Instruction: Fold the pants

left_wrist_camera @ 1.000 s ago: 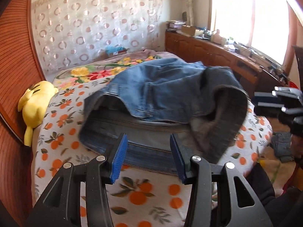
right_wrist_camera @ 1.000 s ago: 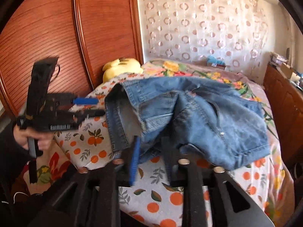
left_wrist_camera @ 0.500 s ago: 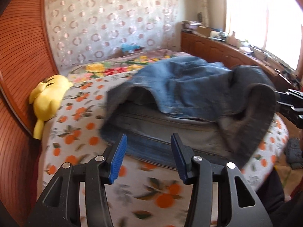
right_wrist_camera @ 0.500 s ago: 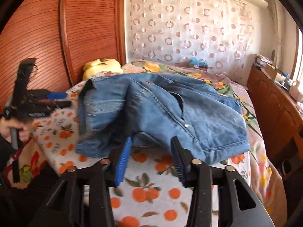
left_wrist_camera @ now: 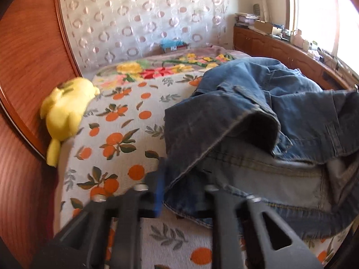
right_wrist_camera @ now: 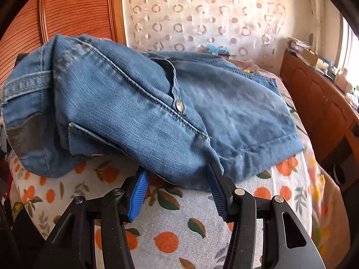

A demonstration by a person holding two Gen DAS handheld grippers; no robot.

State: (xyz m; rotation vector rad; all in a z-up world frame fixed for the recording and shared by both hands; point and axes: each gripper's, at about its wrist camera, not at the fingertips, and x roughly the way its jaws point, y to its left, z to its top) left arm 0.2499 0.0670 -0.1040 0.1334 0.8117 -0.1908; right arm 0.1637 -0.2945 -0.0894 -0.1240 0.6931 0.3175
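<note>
Blue denim pants (left_wrist_camera: 246,103) lie crumpled on the bed, the waistband turned over so the paler inside shows. In the blurred left wrist view my left gripper (left_wrist_camera: 184,179) sits at the pants' near left edge. Its blue pad (left_wrist_camera: 159,188) is against the denim, the other pad is hidden under the cloth, and the jaws are shut on that edge. In the right wrist view the pants (right_wrist_camera: 134,94) fill the middle. My right gripper (right_wrist_camera: 177,177) is at their near hem. Its jaws are opening, with a fold of denim over the fingertips and no pad pressing it.
An orange-print bed sheet (left_wrist_camera: 116,139) covers the bed. A yellow plush toy (left_wrist_camera: 65,112) lies against the wooden wardrobe (left_wrist_camera: 27,67) on the left. A cluttered wooden cabinet (right_wrist_camera: 318,103) runs along the right under the window. A patterned curtain hangs behind.
Both grippers came forward and down to the pants' near edge. The left jaws narrowed onto the denim. The right jaws spread wider. The left gripper has left the right wrist view.
</note>
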